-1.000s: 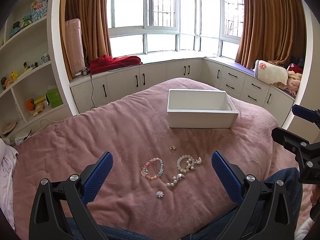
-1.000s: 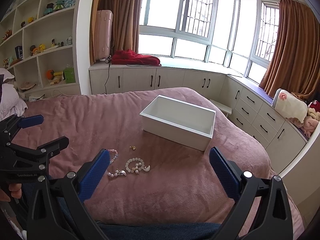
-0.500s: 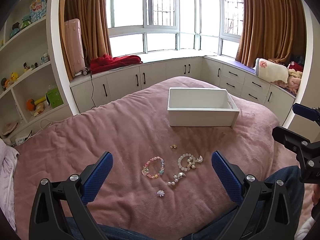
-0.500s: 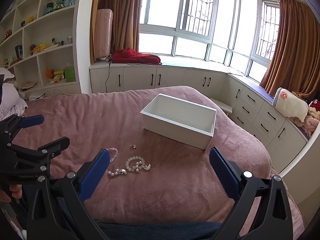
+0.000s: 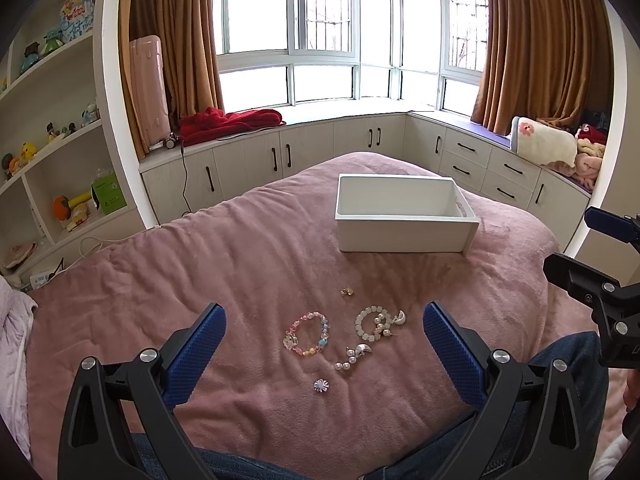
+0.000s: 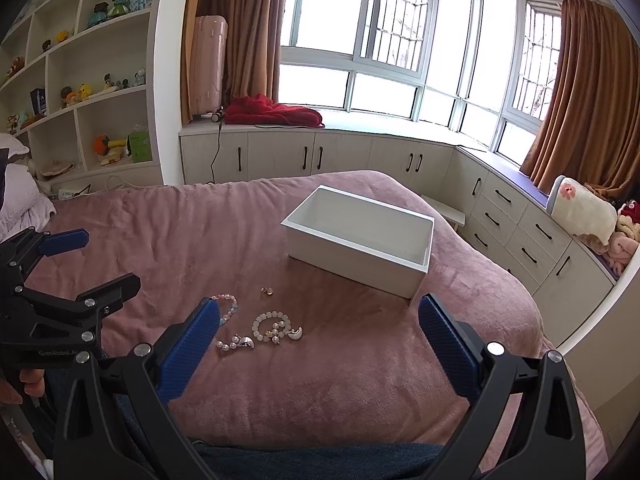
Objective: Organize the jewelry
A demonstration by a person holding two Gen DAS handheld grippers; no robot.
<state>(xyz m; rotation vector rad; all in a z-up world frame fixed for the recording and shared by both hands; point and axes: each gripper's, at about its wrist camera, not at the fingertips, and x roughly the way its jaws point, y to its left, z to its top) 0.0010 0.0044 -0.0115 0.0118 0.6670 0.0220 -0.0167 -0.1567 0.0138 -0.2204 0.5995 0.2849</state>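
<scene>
Jewelry lies loose on the pink blanket: a pastel bead bracelet, a white bead bracelet with pearl earrings and a crescent piece on it, a pearl strand, a small flower stud and a gold stud. An empty white box stands beyond them. My left gripper hovers open above the pieces. My right gripper is open too, just right of the white bracelet and short of the box.
Denim-clad legs lie under both grippers at the bed's near edge. White cabinets and a window seat with a red garment ring the bed's far side. Toy shelves stand left, plush items right.
Both views have shifted only slightly; the jewelry and box sit a touch higher and nearer in the frames. Nothing has been picked up or moved.
</scene>
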